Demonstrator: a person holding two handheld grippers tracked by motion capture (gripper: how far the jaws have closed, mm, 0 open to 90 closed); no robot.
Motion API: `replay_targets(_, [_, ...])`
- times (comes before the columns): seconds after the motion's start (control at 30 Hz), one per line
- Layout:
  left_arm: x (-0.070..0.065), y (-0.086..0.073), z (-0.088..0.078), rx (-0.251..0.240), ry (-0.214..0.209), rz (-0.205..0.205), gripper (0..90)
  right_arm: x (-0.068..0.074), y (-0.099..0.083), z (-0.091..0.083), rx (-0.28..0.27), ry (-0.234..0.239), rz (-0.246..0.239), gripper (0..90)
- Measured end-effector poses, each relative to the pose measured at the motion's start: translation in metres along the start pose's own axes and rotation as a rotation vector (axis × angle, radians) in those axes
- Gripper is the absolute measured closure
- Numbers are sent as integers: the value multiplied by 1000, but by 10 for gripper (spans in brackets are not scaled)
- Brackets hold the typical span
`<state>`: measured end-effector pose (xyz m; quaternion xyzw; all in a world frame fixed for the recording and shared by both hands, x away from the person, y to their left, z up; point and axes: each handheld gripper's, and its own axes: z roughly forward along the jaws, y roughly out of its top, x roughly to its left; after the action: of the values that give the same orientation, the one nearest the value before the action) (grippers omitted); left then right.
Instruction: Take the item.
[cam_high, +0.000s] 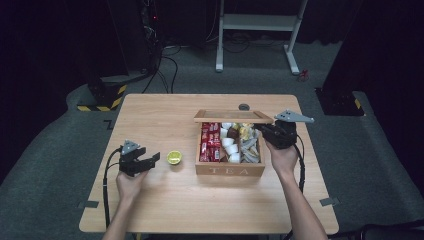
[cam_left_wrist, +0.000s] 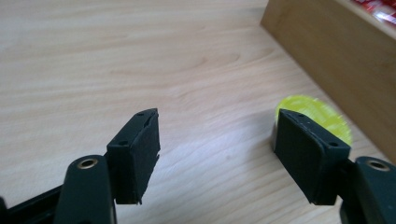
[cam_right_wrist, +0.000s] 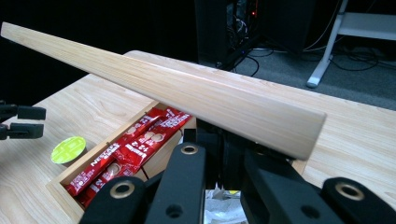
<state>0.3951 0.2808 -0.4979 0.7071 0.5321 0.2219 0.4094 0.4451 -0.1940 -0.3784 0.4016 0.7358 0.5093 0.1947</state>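
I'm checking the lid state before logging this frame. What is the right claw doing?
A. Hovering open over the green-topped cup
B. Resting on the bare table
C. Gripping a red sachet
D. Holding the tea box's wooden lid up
D: the right claw is closed on the edge of the wooden lid, which stands raised above the red sachets in the tea box.

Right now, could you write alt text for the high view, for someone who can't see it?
A person's two forearms reach over a wooden table, each hand holding a black gripper. The right gripper is at the right edge of an open wooden tea box holding red packets and small white cups. The left gripper is open beside a small yellow-green capsule.
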Motion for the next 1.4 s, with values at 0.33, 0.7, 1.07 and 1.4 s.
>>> replay_targets(0.33, [12,-24,0,49,66,1,316,1,-3,-4,-7,0,3,888])
replay_targets(0.7, [15,-33,1,70,78,-21,318,3,-9,-5,7,4,-3,888])
replay_targets(1.07, [12,-33,3,97,103,5,284,6,-25,-7,18,14,-15,883])
replay_targets(1.4, [6,-33,6,112,126,53,269,8,-38,-8,32,23,-15,882])
